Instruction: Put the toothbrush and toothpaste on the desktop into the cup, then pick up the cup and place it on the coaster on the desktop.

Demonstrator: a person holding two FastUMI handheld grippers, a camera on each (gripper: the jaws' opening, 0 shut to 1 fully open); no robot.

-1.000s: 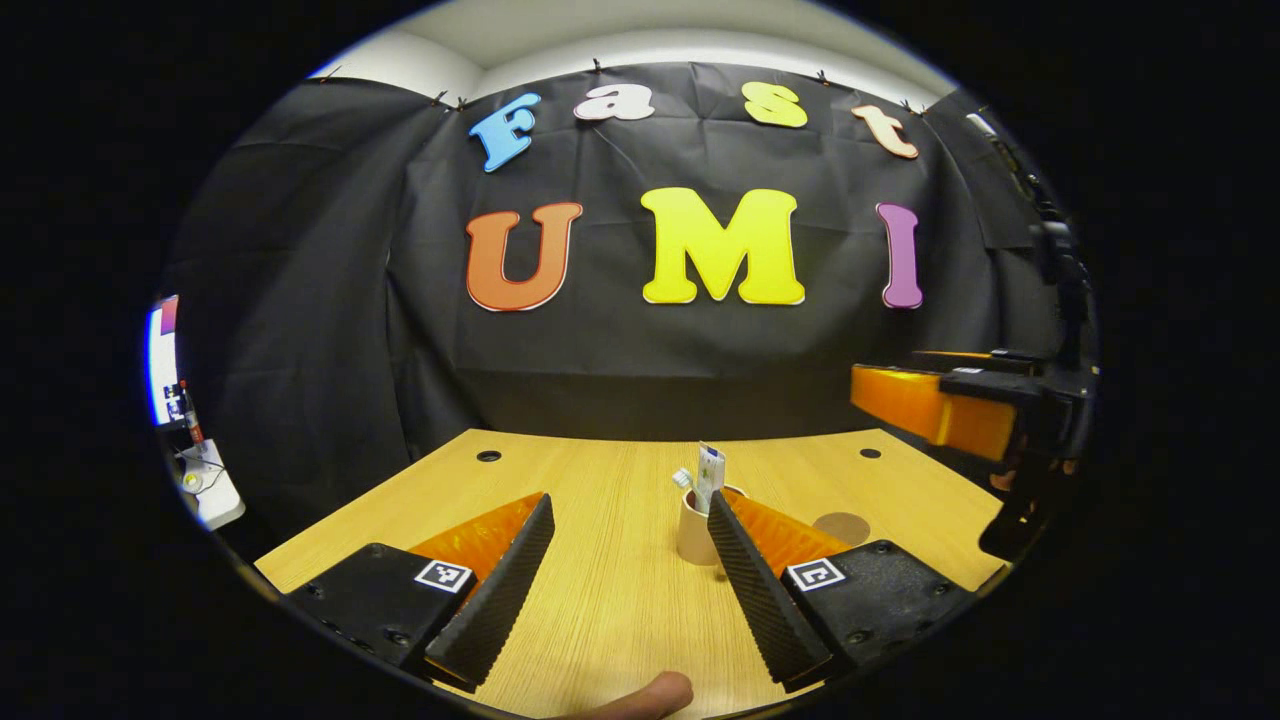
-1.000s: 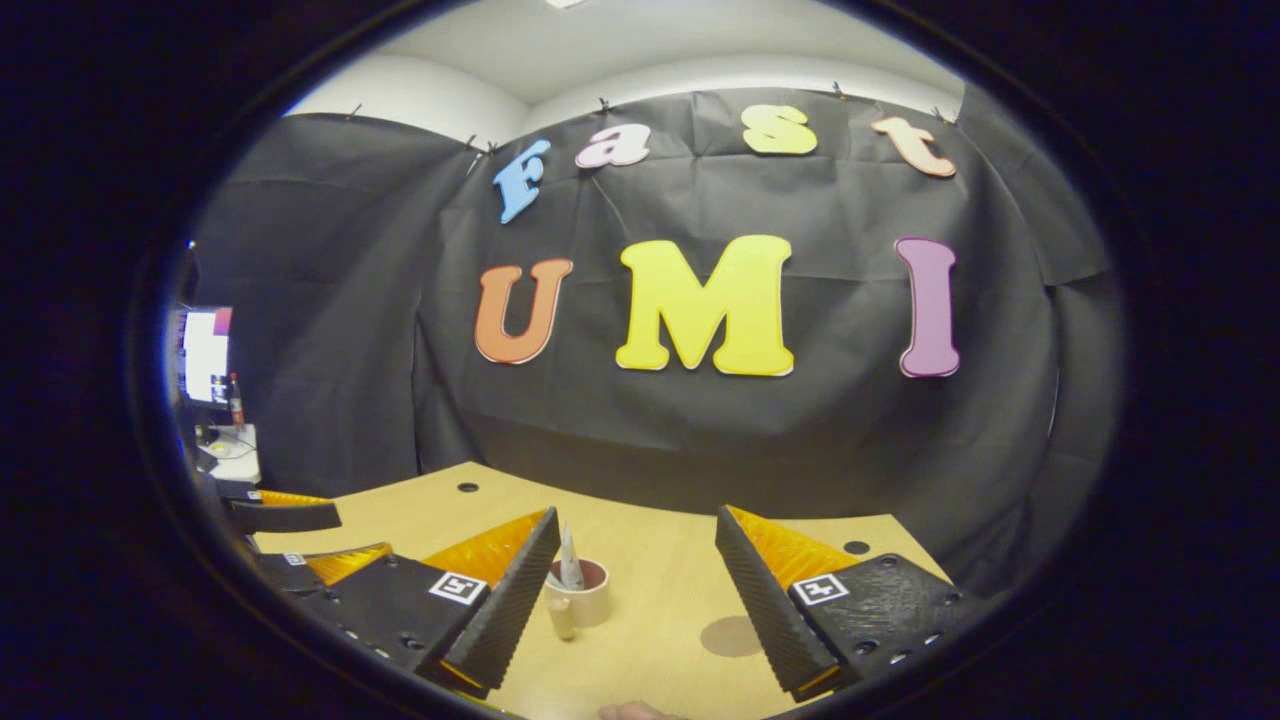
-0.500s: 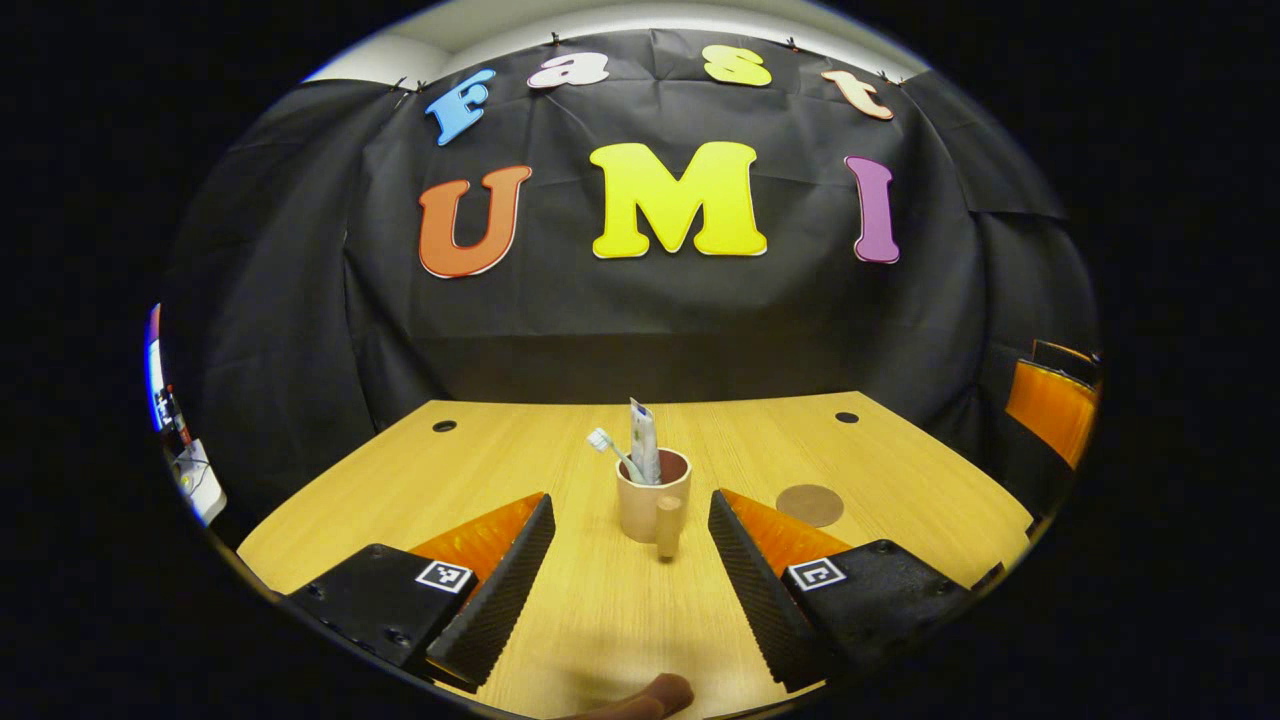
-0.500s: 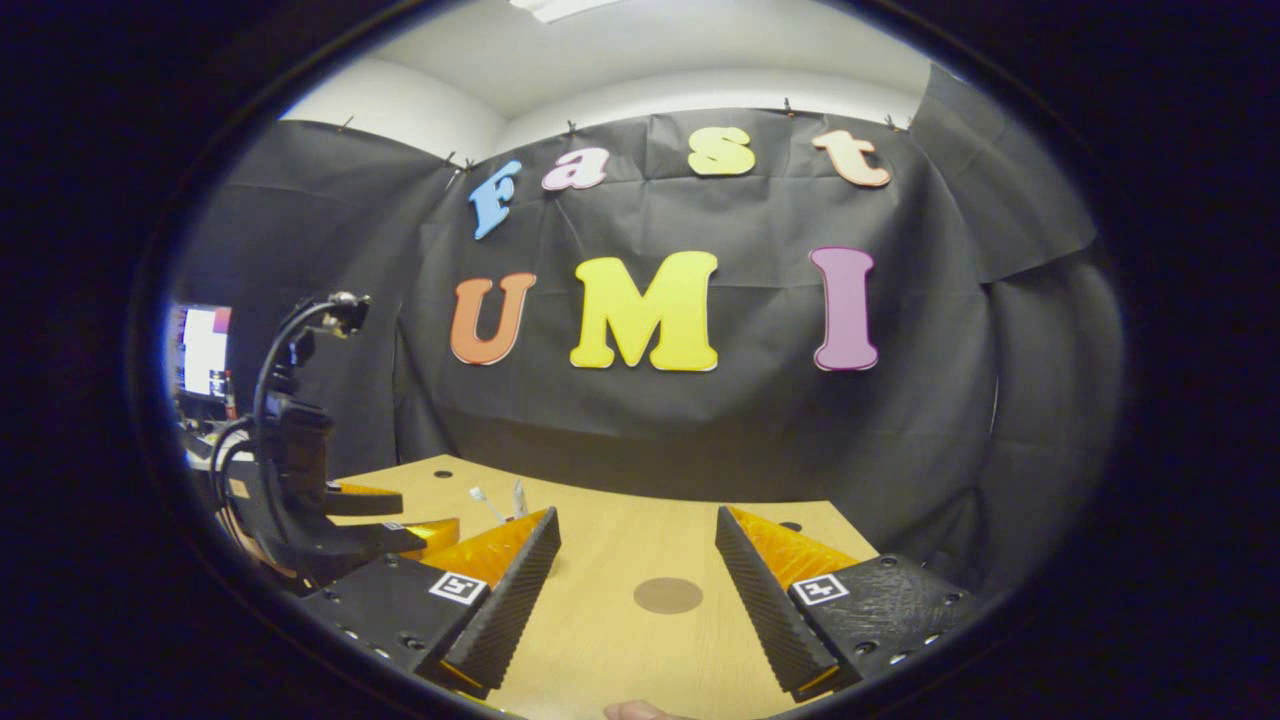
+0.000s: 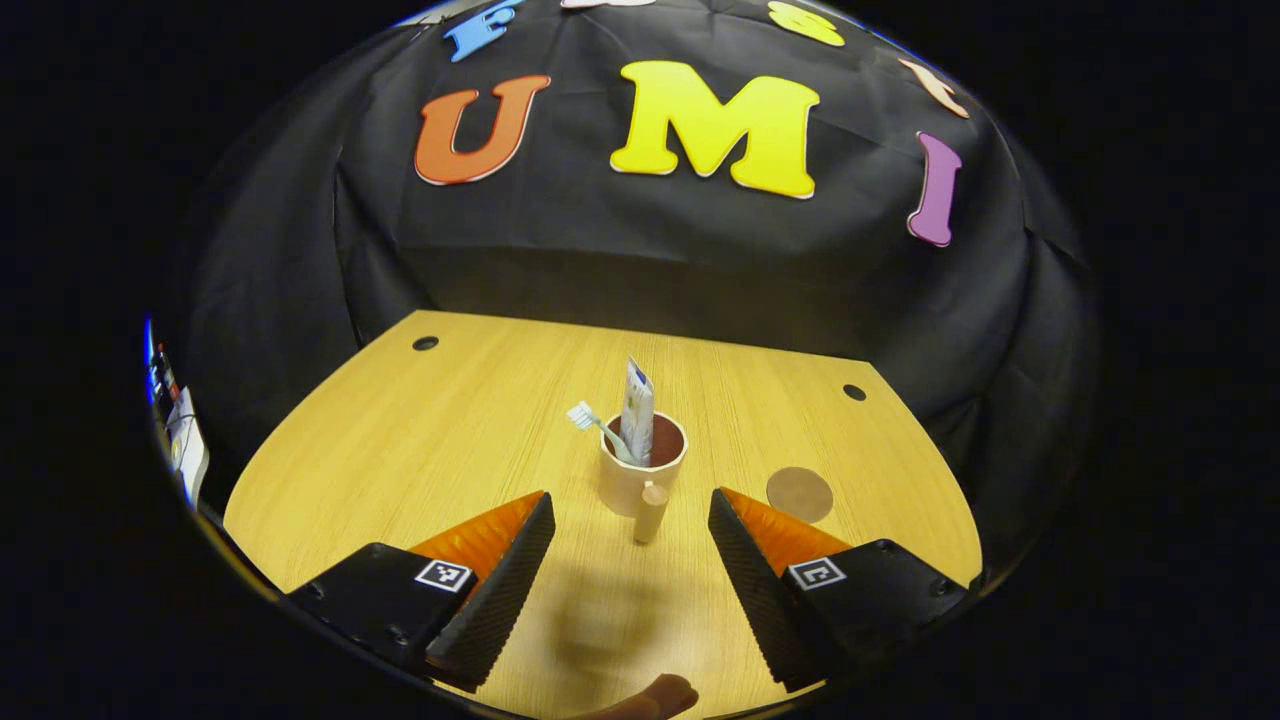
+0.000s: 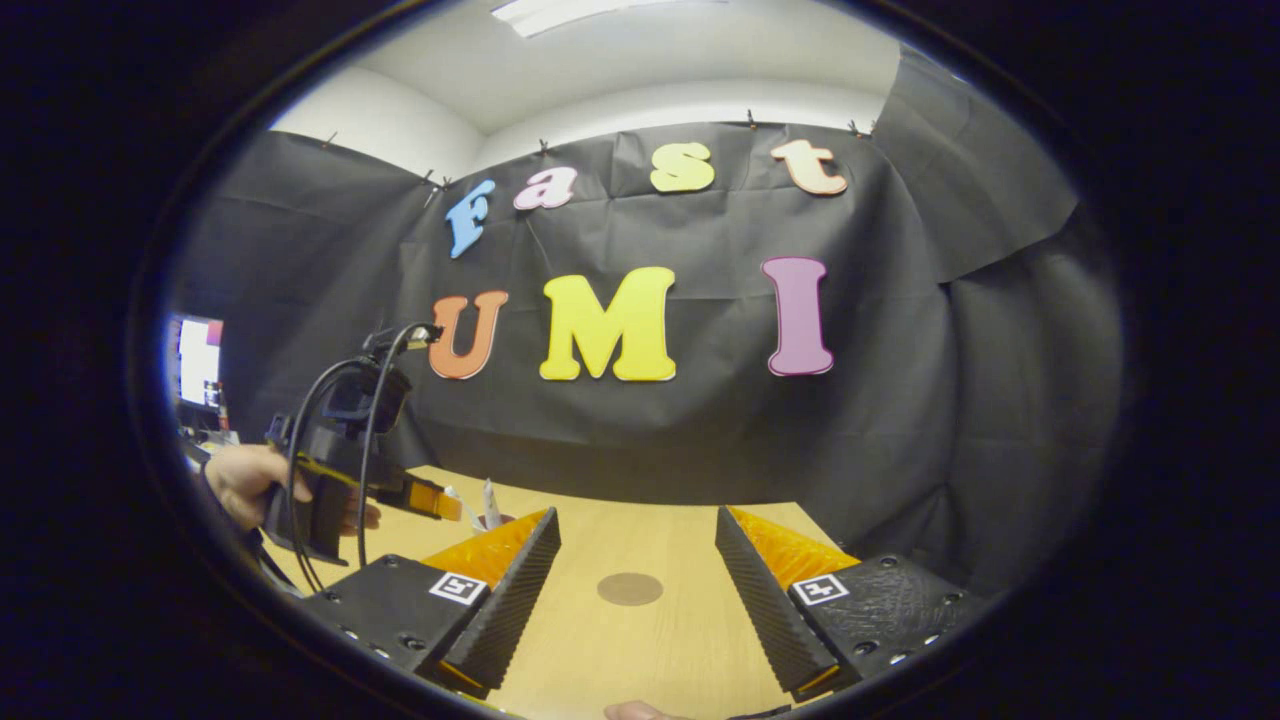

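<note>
Hovering above the wooden desktop (image 5: 420, 450), my left gripper (image 5: 630, 590) has its fingers spread wide and holds nothing, with the cup (image 5: 643, 470) standing upright just ahead of the gap between them. I see the toothbrush (image 5: 597, 427) leaning out of the cup toward its left rim, bristles up, and the toothpaste (image 5: 636, 410) standing upright in it beside the brush. The cup's stubby handle (image 5: 650, 510) points back toward my fingers. A round brown coaster (image 5: 799, 494) lies flat on the wood to the cup's right, apart from it. My right gripper (image 6: 636, 600) also gapes wide and empty, the coaster (image 6: 630, 588) lying ahead between its fingers; in that view a hand (image 6: 250, 485) grips the left gripper at the left.
</note>
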